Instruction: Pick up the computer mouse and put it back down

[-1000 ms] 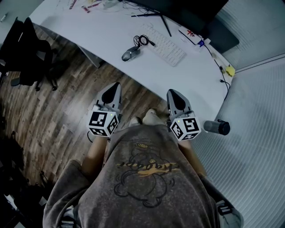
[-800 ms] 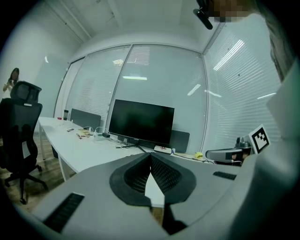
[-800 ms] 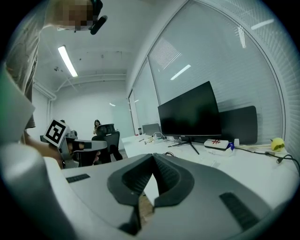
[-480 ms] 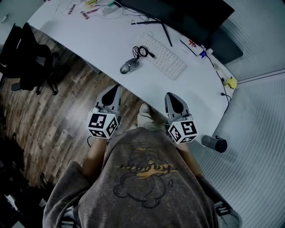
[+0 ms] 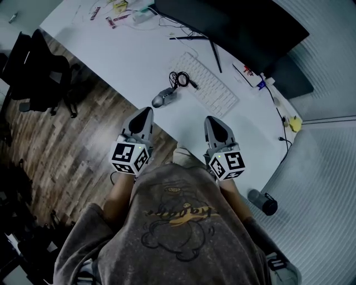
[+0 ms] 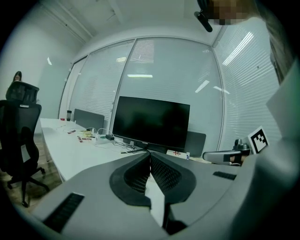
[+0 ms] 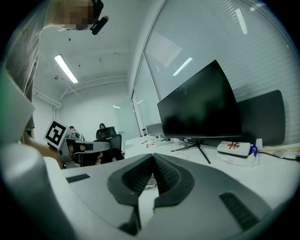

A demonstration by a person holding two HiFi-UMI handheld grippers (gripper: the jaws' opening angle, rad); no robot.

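The grey computer mouse lies near the front edge of the white desk, its cable coiled just behind it. My left gripper is shut and empty, its tip over the desk edge a short way in front of the mouse and apart from it. The right gripper is also shut and empty, over the desk edge right of the mouse, below the white keyboard. The left gripper view shows the left gripper with its jaws together, and the right gripper view shows the same of the right gripper. Both bodies hide the mouse there.
A dark monitor stands behind the keyboard, with papers and cables at the desk's far left. A black office chair stands on the wood floor at left. A dark bottle sits lower right. A white box lies by the monitor's foot.
Both grippers and the person have moved toward the desk; their tips now reach its front edge. The mouse is nearer the left gripper. Both jaws stay closed.
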